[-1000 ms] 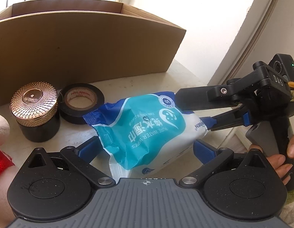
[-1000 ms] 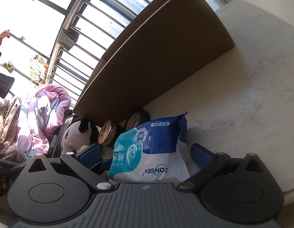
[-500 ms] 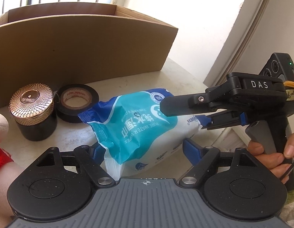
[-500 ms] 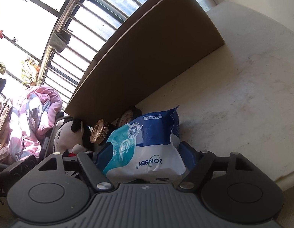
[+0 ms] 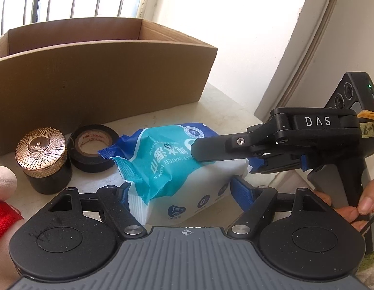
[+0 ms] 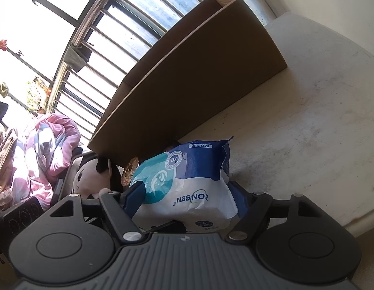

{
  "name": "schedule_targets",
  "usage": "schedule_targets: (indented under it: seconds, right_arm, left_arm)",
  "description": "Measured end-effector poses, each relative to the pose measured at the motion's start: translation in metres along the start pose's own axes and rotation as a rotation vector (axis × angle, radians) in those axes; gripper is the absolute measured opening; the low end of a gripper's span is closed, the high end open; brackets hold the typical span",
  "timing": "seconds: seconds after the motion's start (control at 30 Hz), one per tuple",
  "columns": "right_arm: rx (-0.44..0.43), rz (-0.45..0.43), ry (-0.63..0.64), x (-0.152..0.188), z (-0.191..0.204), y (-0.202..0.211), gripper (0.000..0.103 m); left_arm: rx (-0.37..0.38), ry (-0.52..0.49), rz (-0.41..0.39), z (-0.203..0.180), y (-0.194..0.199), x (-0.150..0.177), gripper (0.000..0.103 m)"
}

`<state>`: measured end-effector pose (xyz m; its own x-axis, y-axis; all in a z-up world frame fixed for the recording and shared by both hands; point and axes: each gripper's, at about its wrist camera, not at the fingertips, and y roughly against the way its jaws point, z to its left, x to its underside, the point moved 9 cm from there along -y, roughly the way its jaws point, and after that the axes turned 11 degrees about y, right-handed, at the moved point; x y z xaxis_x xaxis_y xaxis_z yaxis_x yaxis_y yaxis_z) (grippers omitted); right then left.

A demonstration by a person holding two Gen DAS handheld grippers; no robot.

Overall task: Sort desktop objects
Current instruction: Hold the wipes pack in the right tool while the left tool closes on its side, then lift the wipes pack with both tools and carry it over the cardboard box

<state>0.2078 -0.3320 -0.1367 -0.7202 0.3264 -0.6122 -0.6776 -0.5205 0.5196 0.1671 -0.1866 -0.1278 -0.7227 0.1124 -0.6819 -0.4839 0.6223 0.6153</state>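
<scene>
Wipes pack [image 5: 177, 166] is glossy crinkly plastic, box [image 5: 97, 82] matt cardboard (jar lid [image 5: 40, 148] shiny knurled metal).

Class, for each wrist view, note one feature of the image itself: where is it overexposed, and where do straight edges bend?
Left wrist view: the wall behind the box is blown out to white, and the box's front rim bows upward. Right wrist view: the sky between the window bars is overexposed, the bars curve with the fisheye, and the box's near face sits in shade.

Both hand-held grippers clamp the wipes pack [image 5: 179, 169]: left [image 5: 182, 191] across its near end, right [image 5: 225, 154] top-bottom.
</scene>
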Motion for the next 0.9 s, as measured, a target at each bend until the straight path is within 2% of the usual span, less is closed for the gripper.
schedule_targets:
  seconds: [0.17,0.37,0.67,0.9]
  right_arm:
    - [-0.009,-0.037,0.043,-0.019,0.015,0.012,0.078]
    - [-0.013,-0.100,0.133,-0.061,0.037,0.027,0.078]
    - [0.005,-0.169,0.241,-0.139,0.063,0.033,0.078]
    - [0.045,-0.127,0.255,-0.197,0.055,0.005,0.078]
  left_arm:
    - [0.007,-0.018,-0.038,-0.008,0.012,-0.010,0.078]
    - [0.012,-0.054,-0.112,-0.018,0.033,-0.036,0.078]
    - [0.002,-0.118,-0.234,-0.034,0.051,-0.107,0.078]
    - [-0.008,-0.099,-0.221,-0.029,0.034,-0.166,0.078]
